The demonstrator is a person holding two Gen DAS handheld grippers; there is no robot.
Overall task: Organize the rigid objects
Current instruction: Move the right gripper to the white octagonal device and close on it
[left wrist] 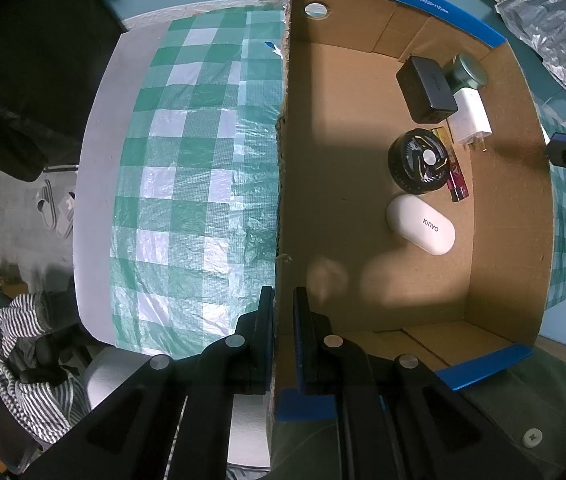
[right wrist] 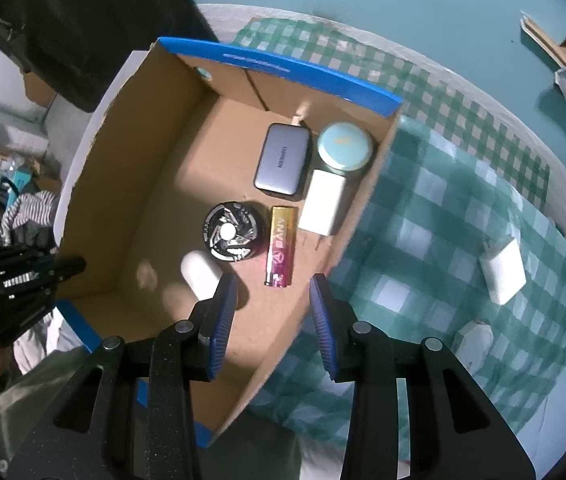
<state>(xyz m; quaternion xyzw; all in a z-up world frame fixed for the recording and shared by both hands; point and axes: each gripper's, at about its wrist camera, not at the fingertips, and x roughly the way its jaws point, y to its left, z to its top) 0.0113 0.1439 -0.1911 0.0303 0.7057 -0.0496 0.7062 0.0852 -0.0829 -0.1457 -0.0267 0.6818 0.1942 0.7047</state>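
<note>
the cardboard box (right wrist: 155, 184) sits open-topped on the checked tablecloth (right wrist: 435, 208); inside, grouped toward one side wall, lie a grey charger brick (right wrist: 281, 163), a round tin (right wrist: 345, 147) just beside it in the corner, a white plug adapter (right wrist: 323, 208) touching the tin, a round black fan (right wrist: 232, 236), a pink and gold battery (right wrist: 281, 246) between the fan and the adapter, and a white oval case (right wrist: 199, 274) next to the fan; the rest of the box floor is bare cardboard.

the left gripper (left wrist: 283, 304) is clamped on the box's side wall (left wrist: 281, 200), one finger outside and one inside; the right gripper (right wrist: 273, 292) hangs above the box with its jaws apart and nothing between them.

the left wrist view alone shows the word kinyo on the oval case (left wrist: 421, 230), and the hand hole (left wrist: 317, 10) in the end wall; the right wrist view alone shows a second white adapter (right wrist: 503, 272) lying on the cloth outside the box, with a smaller pale object (right wrist: 477, 338) near it, too blurred to identify.
</note>
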